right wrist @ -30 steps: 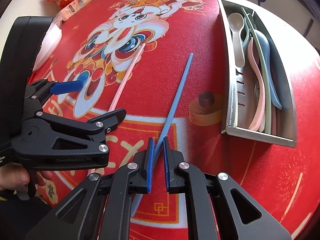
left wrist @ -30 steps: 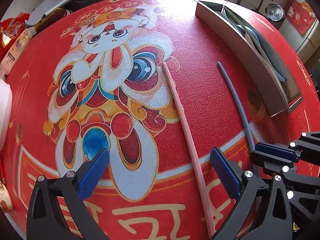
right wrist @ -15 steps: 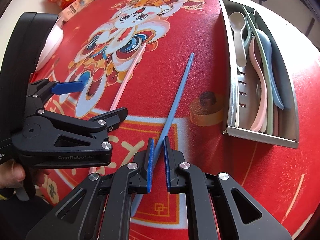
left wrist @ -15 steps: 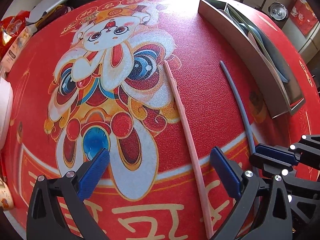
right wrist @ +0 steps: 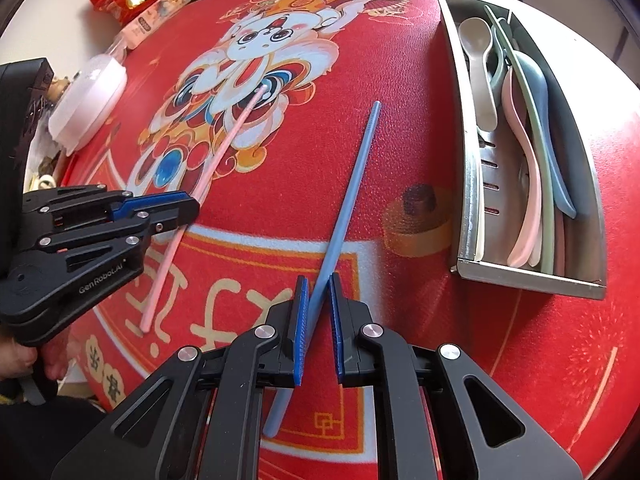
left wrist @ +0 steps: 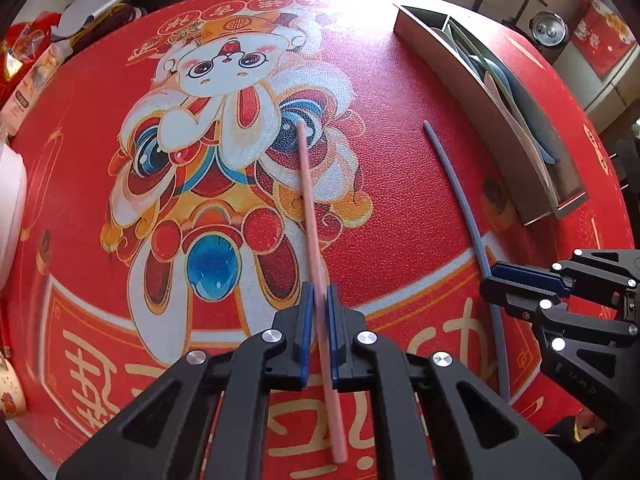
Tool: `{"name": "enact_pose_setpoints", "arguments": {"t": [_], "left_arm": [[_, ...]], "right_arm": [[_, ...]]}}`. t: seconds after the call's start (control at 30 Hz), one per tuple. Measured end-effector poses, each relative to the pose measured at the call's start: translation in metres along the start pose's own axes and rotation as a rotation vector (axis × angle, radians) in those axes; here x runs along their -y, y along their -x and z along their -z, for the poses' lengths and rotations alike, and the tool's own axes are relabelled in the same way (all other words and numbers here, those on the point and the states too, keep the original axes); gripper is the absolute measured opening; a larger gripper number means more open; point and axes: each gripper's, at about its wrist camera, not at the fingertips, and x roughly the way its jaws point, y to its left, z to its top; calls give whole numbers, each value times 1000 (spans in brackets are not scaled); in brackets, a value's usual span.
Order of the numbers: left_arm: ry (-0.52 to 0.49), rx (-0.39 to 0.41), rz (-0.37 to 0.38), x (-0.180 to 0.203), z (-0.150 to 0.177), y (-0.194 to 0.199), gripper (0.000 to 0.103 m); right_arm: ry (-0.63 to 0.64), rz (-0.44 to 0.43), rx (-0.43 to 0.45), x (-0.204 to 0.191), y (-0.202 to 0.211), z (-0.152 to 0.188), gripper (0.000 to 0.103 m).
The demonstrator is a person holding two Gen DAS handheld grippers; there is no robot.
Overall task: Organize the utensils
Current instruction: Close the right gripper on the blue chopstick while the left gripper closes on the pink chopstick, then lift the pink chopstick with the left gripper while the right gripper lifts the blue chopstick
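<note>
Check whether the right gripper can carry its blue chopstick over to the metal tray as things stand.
Probably yes. The right gripper has its jaws around the blue chopstick, and the red mat between it and the metal tray looks bare.

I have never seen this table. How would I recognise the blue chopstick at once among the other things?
Find the steel utensil tray at the right side of the red printed mat. Just left of it the blue chopstick lies alone, its near part between the pads of the right gripper. The only other loose stick is the pink chopstick, farther left over the cartoon figure.
</note>
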Motion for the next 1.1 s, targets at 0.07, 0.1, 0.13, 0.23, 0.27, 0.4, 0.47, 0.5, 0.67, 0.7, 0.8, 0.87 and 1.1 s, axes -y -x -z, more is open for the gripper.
{"name": "enact_pose_setpoints", "arguments": {"t": [0.07, 0.1, 0.13, 0.23, 0.27, 0.4, 0.47, 0.5, 0.67, 0.7, 0.8, 0.87, 1.1], "left_arm": [[16, 3, 5, -5, 3, 2, 6], [22, 3, 3, -7, 4, 2, 6], [29, 3, 3, -10, 5, 3, 6], [45, 4, 20, -15, 8, 4, 6], [48, 5, 26, -16, 9, 4, 6], [70, 18, 45, -19, 11, 5, 7], [78, 21, 55, -21, 12, 4, 7], [80, 22, 58, -21, 12, 5, 7], [84, 35, 62, -24, 13, 4, 7], [85, 39, 63, -24, 13, 5, 7], [86, 46, 66, -24, 14, 5, 7], [90, 53, 71, -25, 16, 6, 7], [130, 39, 133, -36, 13, 7, 6]], "right_arm": [[7, 12, -1, -2, 0, -1, 12], [15, 22, -2, -4, 0, -2, 12], [26, 34, -3, -6, -1, -2, 12], [40, 65, -4, -9, -3, -6, 12], [44, 74, -4, -11, -3, -7, 12], [70, 115, -2, -16, -5, -10, 12], [79, 130, 0, -17, -6, -12, 12], [83, 137, 1, -17, -6, -12, 12], [87, 170, 9, -17, -6, -14, 18], [91, 177, 11, -18, -6, -14, 18], [92, 184, 10, -18, -6, -14, 19], [93, 187, 5, -19, -7, -14, 19], [88, 127, -10, -18, -8, -15, 8]]}}
